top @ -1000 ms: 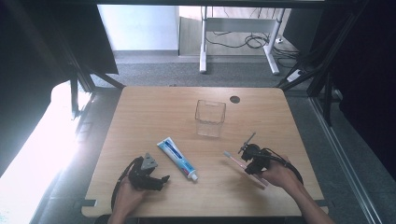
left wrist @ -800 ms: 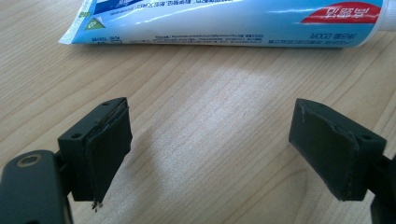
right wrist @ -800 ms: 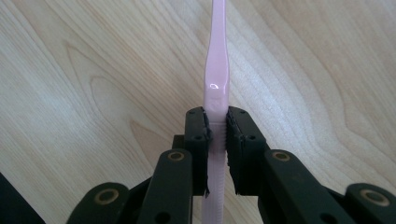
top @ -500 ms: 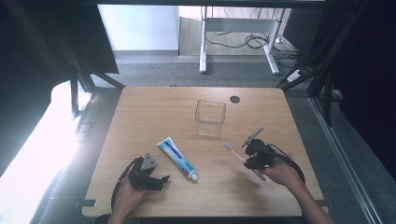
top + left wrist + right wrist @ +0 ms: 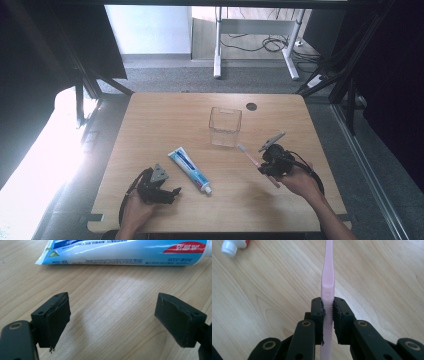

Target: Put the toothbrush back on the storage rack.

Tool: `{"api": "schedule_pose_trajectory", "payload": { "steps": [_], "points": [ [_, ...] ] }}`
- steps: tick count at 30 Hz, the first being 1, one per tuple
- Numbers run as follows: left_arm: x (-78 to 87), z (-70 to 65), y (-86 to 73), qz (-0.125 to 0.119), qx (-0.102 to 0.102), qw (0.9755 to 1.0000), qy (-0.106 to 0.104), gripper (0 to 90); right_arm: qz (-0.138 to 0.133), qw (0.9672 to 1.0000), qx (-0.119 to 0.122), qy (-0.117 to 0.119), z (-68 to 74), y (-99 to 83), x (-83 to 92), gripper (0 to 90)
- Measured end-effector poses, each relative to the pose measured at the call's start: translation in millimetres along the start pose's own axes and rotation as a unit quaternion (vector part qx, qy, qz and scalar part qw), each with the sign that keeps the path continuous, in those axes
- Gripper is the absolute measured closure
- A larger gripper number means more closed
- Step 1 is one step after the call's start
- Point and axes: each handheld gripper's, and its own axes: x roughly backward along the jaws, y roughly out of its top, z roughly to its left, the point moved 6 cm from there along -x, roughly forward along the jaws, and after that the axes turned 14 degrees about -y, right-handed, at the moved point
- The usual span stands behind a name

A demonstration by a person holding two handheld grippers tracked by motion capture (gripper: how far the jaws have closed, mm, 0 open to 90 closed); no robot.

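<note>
Nearest the front edge of the wooden worktop (image 5: 150,115), the left gripper (image 5: 169,192) rests low in the person's left hand (image 5: 134,212), its jaws spread wide with nothing between them; in the left gripper view only bare wood lies between the two black pads (image 5: 59,320). Just beyond those jaws lies the toothpaste tube (image 5: 190,170), flat on the wood and slanting across it, its white cap (image 5: 207,189) turned toward the person (blue and white print, with a red patch near the cap end).

Over on the right, a little farther in, the right hand (image 5: 300,182) holds the right gripper (image 5: 263,168), which is clamped on a pink toothbrush (image 5: 251,158). The right gripper view shows it plainly: both pads press on the ribbed handle (image 5: 327,322), and the rest of the brush runs straight ahead above the wood. From the high view the head end (image 5: 242,147) points up the worktop toward the clear plastic cup (image 5: 225,126), ending close to its near right corner but apart from it; whether the brush is clear of the wood I cannot tell.

The cup stands upright near the worktop's middle. Beyond it, by the far edge, is a dark round hole (image 5: 251,106), and past the worktop a white desk frame (image 5: 218,45) stands on grey floor.
</note>
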Motion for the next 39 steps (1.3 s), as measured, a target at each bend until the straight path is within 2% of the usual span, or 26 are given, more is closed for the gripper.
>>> {"api": "schedule_pose_trajectory", "payload": {
  "steps": [12,20,39],
  "points": [
    [2.6,2.0,0.3,-0.005,0.003,0.9999,0.009,13.2,-0.041,0.9990,-0.015,0.005,-2.3,24.4,6.1,79.3],
    [1.0,0.4,0.4,-0.004,0.001,1.0000,0.005,13.2,-0.065,0.9974,-0.030,0.008,-7.2,40.1,10.0,79.3],
    [1.0,0.1,0.6,-0.006,0.000,1.0000,0.003,13.3,-0.098,0.9932,-0.061,0.004,-19.1,64.9,0.9,79.3]
  ]
}}
